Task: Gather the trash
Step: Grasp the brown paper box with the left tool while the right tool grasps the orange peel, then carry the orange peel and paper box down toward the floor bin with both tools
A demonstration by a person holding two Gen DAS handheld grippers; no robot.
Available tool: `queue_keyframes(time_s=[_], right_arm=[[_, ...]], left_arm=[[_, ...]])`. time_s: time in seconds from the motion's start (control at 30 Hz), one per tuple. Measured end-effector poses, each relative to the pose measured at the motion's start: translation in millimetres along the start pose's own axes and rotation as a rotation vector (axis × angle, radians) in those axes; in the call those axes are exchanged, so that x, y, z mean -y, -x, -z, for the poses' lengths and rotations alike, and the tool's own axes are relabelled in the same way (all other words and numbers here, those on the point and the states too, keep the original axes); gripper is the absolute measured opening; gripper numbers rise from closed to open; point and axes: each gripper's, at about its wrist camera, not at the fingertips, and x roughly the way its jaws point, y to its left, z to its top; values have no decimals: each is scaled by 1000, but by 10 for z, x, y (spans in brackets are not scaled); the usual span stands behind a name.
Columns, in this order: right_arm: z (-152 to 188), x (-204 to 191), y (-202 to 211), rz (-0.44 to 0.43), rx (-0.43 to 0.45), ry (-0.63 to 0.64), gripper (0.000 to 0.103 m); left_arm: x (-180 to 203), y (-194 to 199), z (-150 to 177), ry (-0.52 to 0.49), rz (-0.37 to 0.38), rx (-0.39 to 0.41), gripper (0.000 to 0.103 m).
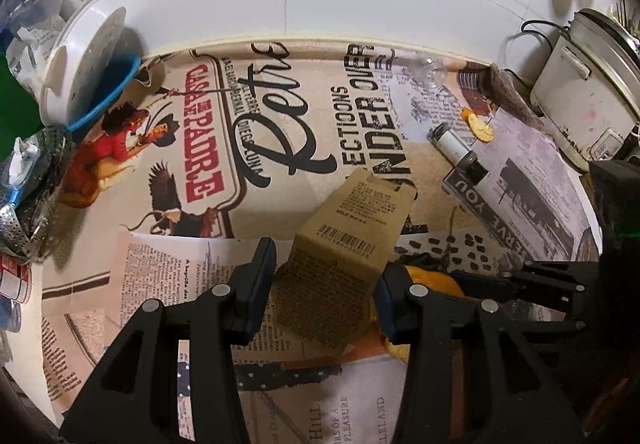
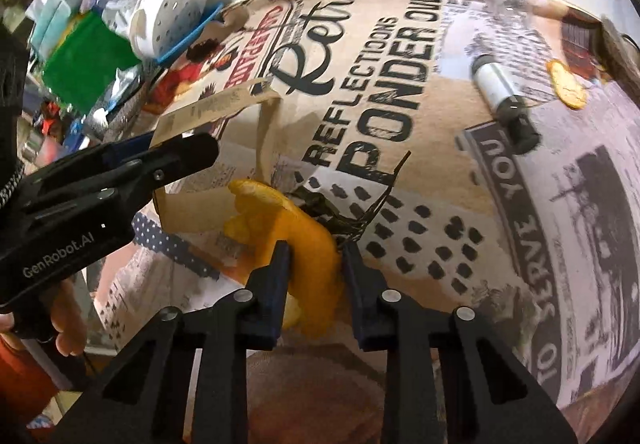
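Trash first: our right gripper (image 2: 314,264) pinches curled orange peel (image 2: 296,228); left gripper (image 1: 326,284) seems to hold brown paper bag (image 1: 352,228). Next, we drop it inside.

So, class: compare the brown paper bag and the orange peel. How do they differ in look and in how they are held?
The brown paper bag is flat, tan and printed with a barcode; the orange peel is curled, bright orange and unprinted. The bag sits in the left gripper; the peel is pinched by the right gripper. Both hang just above the printed tablecloth.
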Motion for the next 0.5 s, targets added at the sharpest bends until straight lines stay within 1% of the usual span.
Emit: queue_keyframes(time_s=[0.13,0.17,0.2,0.27,0.33,0.43,0.5], right_arm=[[34,125,326,42,61,-32,22],[49,181,441,50,79,-45,22],[66,230,562,64,98,-52,22],[103,299,798,93,138,-50,22],[169,358,1038,104,176,-43,22],[303,447,1338,118,216,-22,22],[401,496,1494,117,230,-12,22]], left_arm=[[113,194,-21,8,-7,38,45],[148,241,-24,10,-8,47,42],[191,291,-24,12,-8,55,27],[305,400,-7,18,-6,61,19],[445,533,59,33,-16,93,19],[660,629,204,44,-50,113,17],[741,640,295,66,-66,109,3]])
